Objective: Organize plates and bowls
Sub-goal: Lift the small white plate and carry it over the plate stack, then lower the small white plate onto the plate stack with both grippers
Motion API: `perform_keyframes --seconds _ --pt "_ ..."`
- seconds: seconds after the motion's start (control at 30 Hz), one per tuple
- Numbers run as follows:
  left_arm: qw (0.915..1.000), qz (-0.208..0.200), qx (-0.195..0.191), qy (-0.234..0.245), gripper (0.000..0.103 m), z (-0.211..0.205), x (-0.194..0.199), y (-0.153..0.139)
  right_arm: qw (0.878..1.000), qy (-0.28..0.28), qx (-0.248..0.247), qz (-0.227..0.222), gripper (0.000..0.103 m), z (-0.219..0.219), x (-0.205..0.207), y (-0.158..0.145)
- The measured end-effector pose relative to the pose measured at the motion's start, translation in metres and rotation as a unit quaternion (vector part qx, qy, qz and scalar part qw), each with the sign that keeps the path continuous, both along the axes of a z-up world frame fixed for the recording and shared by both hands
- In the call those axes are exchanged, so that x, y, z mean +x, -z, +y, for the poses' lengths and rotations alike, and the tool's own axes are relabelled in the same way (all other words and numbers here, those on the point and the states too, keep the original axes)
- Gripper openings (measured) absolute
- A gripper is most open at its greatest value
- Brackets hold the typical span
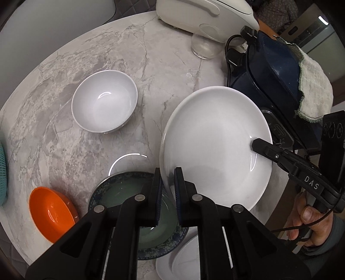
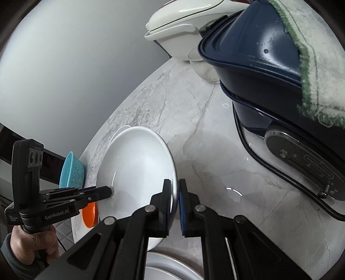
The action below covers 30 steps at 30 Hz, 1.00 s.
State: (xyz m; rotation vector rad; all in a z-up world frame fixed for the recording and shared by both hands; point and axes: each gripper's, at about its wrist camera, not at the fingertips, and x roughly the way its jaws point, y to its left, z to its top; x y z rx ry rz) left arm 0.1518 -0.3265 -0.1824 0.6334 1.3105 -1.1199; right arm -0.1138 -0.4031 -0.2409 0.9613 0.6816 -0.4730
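A round grey marble table [image 1: 120, 56] fills both wrist views, with a plain pale wall behind it. Nearest, the left gripper [image 1: 168, 185] pinches the near rim of a large white plate [image 1: 215, 146], its blue-padded jaws pressed onto the edge at the plate's seven o'clock. The right gripper [image 2: 174, 191] clamps the same plate's opposite edge, at four o'clock in the left view, so the plate is held between both tools and tilted above the tabletop. Under the left gripper lies a green plate with a dark patterned rim [image 1: 120, 187], and another white dish [image 1: 185, 258] sits at six o'clock. An orange bowl [image 1: 51, 211] rests at eight o'clock near the table edge, with a teal mesh basket [image 2: 72, 170] beyond it at nine. Farther out, at eleven o'clock, a white bowl [image 1: 104, 101] stands upright and apart from the rest. At the far side, from twelve to two o'clock, stand a clear glass [image 1: 204, 47], a cream appliance [image 1: 202, 15], and a dark blue cooker [image 2: 258, 60] draped with a green-edged cloth [image 2: 319, 60].
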Motion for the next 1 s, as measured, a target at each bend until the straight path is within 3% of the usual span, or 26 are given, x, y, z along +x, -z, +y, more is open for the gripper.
perform_keyframes --seconds 0.53,1.0 --pt "0.9992 0.025 -0.018 -0.027 0.009 0.103 -0.054 -0.012 0.999 -0.052 -0.002 0.013 0.009 0.06 -0.026 -0.019" --pt "0.9973 0.058 -0.009 -0.045 0.01 0.189 -0.105 0.017 0.994 -0.097 0.018 0.05 0.009 0.113 -0.05 0.004"
